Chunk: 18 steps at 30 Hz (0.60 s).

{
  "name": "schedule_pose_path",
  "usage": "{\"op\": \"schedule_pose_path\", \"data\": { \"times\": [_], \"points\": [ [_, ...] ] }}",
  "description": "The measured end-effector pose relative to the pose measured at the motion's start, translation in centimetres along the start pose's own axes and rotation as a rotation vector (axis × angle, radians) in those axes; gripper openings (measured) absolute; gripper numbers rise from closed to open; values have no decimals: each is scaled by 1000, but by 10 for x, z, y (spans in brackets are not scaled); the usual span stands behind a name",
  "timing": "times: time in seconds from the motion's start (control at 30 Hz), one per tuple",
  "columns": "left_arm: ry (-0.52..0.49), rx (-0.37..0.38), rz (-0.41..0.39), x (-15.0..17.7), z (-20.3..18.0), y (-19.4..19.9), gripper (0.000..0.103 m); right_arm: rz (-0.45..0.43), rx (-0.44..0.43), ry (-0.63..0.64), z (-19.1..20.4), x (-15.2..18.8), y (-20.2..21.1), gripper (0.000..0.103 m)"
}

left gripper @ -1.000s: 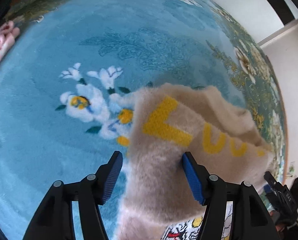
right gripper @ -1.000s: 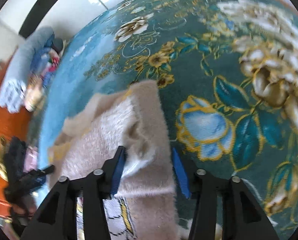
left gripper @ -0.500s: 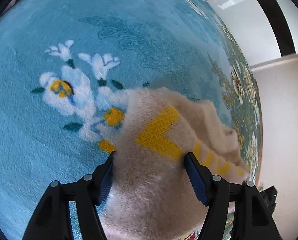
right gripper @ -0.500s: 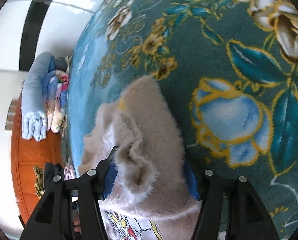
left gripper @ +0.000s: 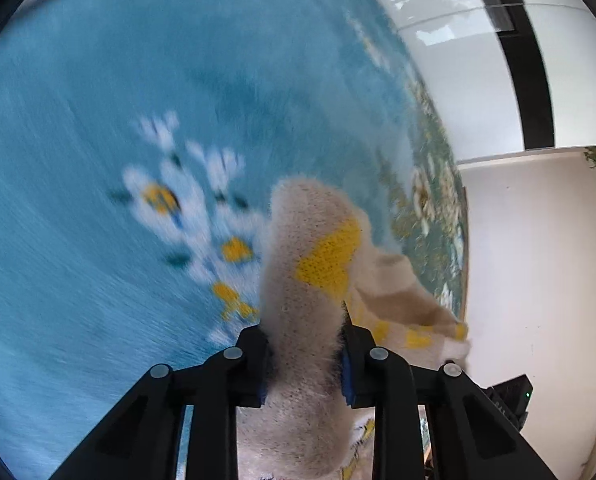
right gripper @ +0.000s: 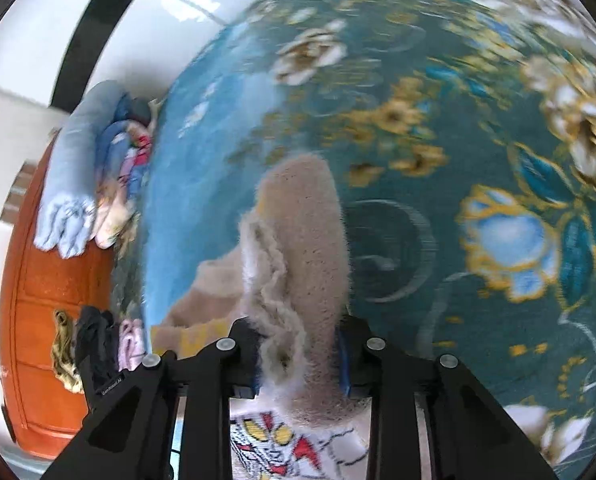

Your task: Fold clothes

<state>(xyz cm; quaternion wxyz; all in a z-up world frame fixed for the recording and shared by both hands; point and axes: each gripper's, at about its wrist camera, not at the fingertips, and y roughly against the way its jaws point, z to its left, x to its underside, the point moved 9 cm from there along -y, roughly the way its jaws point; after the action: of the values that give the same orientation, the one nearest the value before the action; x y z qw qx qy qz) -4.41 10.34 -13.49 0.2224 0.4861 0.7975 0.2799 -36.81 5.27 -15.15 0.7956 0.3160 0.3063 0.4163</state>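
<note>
A fluffy beige sweater (left gripper: 298, 288) with yellow knitted letters is pinched between the blue pads of my left gripper (left gripper: 304, 360), which is shut on one bunched edge and holds it above the carpet. The sweater's edge trails off to the right. My right gripper (right gripper: 300, 356) is shut on another bunched edge of the same sweater (right gripper: 306, 240). A white patterned part of the garment (right gripper: 294, 444) hangs below the right gripper.
A blue floral carpet (left gripper: 98, 100) lies under both grippers, with a teal, gold-flowered border (right gripper: 498, 160). A pile of clothes (right gripper: 94, 168) lies at the carpet's far edge by an orange wooden door (right gripper: 46, 320). A white wall (left gripper: 530, 260) stands at the right.
Both grippers have closed from open onto the sweater's edges and lifted them off the carpet. The views have tilted up and are blurred by motion.
</note>
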Motion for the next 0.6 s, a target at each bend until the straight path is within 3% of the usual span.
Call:
{"op": "schedule_pose_path", "data": {
  "times": [0.1, 0.2, 0.33, 0.47, 0.6],
  "points": [
    [-11, -23, -75, -32, 17, 41, 28, 51, -3, 61, 32, 7, -35, 29],
    [-4, -92, -127, -68, 47, 70, 28, 102, -6, 122, 64, 15, -70, 29],
    [48, -213, -85, -91, 99, 65, 29, 170, -10, 203, 106, 25, -116, 29],
    [78, -243, -55, -90, 127, 60, 39, 198, 88, 302, 120, 28, -147, 31],
    [111, -197, -57, -70, 134, 76, 53, 200, 71, 266, 112, 29, -133, 38]
  ]
}}
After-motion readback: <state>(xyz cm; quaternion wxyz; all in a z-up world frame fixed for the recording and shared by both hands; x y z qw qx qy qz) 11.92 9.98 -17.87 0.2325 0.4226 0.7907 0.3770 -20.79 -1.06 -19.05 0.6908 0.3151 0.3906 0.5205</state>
